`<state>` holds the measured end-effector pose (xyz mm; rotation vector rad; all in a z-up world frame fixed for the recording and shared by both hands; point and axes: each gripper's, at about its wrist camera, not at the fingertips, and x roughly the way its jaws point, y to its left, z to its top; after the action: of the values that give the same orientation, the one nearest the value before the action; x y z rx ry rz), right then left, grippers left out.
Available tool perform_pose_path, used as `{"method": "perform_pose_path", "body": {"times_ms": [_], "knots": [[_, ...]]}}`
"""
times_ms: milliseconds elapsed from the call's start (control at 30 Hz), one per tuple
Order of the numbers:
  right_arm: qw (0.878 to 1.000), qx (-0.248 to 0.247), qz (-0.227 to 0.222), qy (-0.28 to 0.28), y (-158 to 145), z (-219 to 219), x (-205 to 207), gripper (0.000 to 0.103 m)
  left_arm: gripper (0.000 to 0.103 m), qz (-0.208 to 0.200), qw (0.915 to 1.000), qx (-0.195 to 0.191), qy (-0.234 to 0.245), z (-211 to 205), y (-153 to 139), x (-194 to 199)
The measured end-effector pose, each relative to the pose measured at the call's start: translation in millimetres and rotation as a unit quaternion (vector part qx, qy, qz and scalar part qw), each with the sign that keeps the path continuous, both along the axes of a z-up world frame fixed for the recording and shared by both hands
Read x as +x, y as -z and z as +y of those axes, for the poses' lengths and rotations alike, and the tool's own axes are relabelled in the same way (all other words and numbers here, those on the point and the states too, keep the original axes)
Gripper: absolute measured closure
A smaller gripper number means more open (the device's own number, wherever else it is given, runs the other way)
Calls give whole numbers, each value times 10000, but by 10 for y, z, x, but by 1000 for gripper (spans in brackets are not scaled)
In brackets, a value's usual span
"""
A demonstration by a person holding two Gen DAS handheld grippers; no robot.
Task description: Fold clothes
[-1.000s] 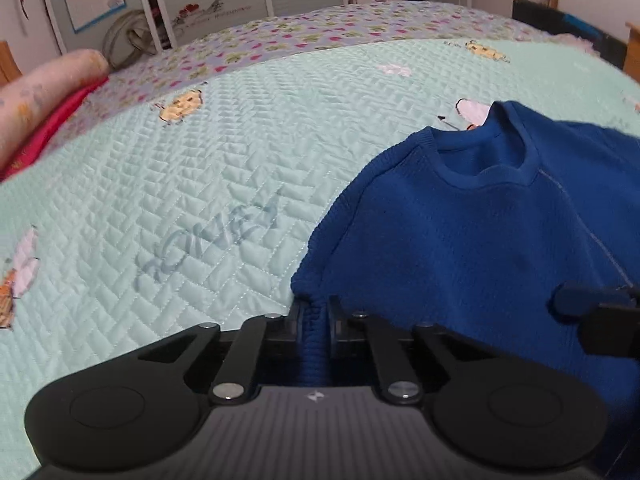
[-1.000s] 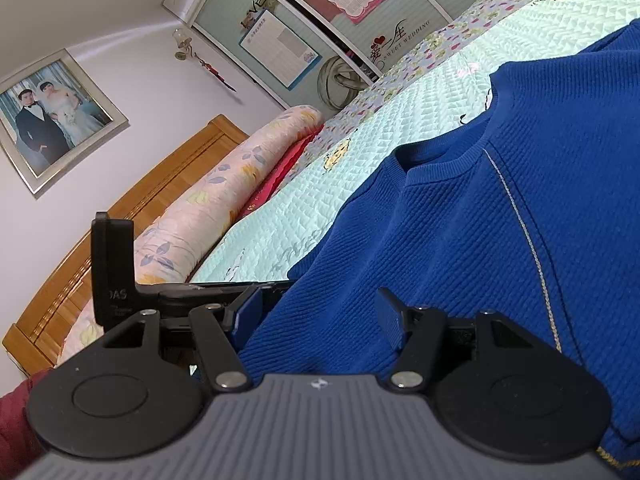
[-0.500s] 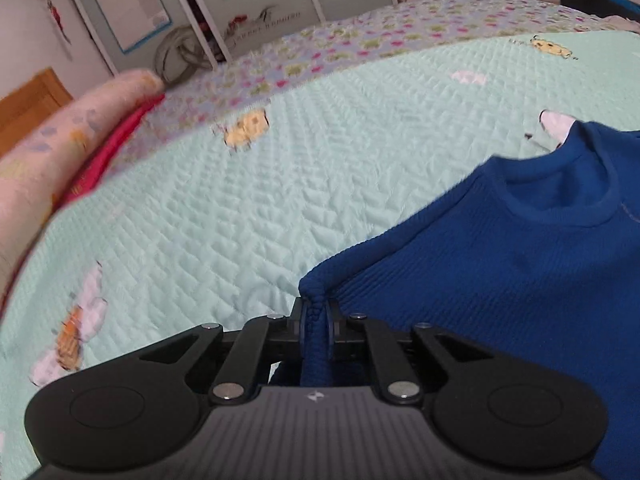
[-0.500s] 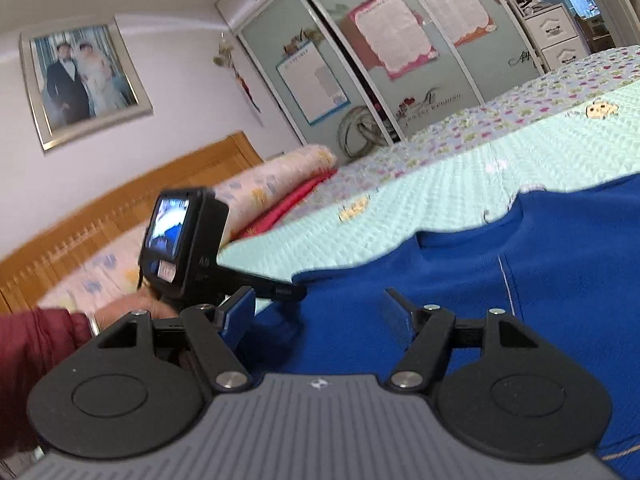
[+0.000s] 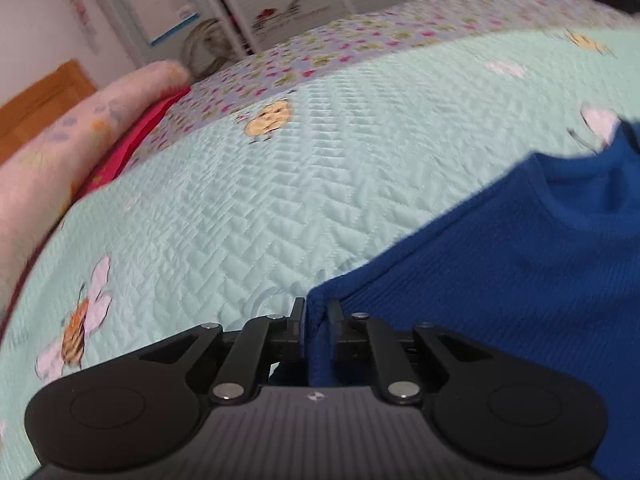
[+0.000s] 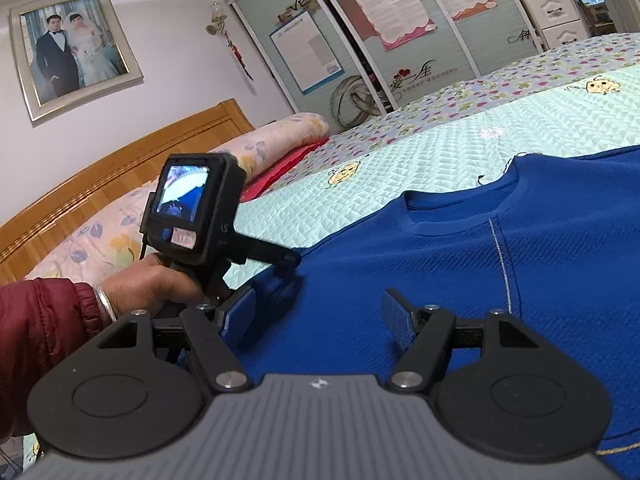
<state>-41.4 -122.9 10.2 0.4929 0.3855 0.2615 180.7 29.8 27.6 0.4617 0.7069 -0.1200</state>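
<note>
A blue sweater (image 6: 460, 280) lies spread on the bed, on a pale green quilt (image 5: 304, 184) with bee and flower pictures. Its round collar (image 6: 460, 212) points toward the far side of the bed, and a thin light seam (image 6: 500, 264) runs down from the collar.

The left hand-held gripper (image 5: 316, 316) is closed tight on a fold at the sweater's edge; the blue cloth is pinched between its two fingers and comes up in a small ridge between them. In the right wrist view, this same gripper (image 6: 288, 258) shows from the side, with its tip on the left edge of the sweater. A hand (image 6: 156, 280) holds its grip, with a dark red sleeve (image 6: 40, 328) and a silver bangle (image 6: 106, 300) at the wrist. A small screen (image 6: 182, 192) on its back is lit.

The right hand-held gripper (image 6: 318, 312) is wide open, and its fingers (image 6: 240, 312) stand well apart above the sweater's body. Nothing is between them; whether they touch the cloth I cannot tell.

At the head of the bed lies a long pink floral pillow (image 6: 120, 232) against a wooden headboard (image 6: 112, 176), with a red cloth (image 5: 132, 148) under its end. A framed photo (image 6: 72, 52) hangs on the wall, and the wardrobe doors (image 6: 380, 28) carry paper posters. The left wrist view is a little blurred.
</note>
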Motion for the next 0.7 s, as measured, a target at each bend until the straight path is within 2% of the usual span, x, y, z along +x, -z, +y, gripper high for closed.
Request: {"method": "perform_pose_path", "body": {"times_ms": [167, 267, 333, 400, 433, 500, 567, 700], "knots": [[9999, 142, 80, 13, 36, -47, 27, 33, 79, -538, 9982, 108, -225, 1, -198, -113], [9997, 215, 144, 28, 53, -60, 43, 33, 80, -719, 9973, -91, -136, -25, -367, -277], [9994, 300, 188, 59, 66, -80, 51, 33, 79, -560, 9971, -277, 427, -134, -415, -429], [9989, 401, 224, 113, 83, -115, 54, 33, 76, -112, 9936, -410, 1042, -274, -323, -514], [9986, 452, 243, 139, 92, -133, 56, 33, 76, 86, 9936, -220, 1106, -324, -203, -491], [9979, 554, 279, 193, 110, -169, 58, 33, 74, 311, 9941, 253, 1006, -364, 52, -395], [9970, 655, 316, 247, 127, -204, 61, 33, 72, 139, 9971, 151, 728, -266, 90, -288], [9959, 769, 406, 232, 165, -232, 90, 33, 74, 159, 9997, -7, 194, -146, -34, -85]]}}
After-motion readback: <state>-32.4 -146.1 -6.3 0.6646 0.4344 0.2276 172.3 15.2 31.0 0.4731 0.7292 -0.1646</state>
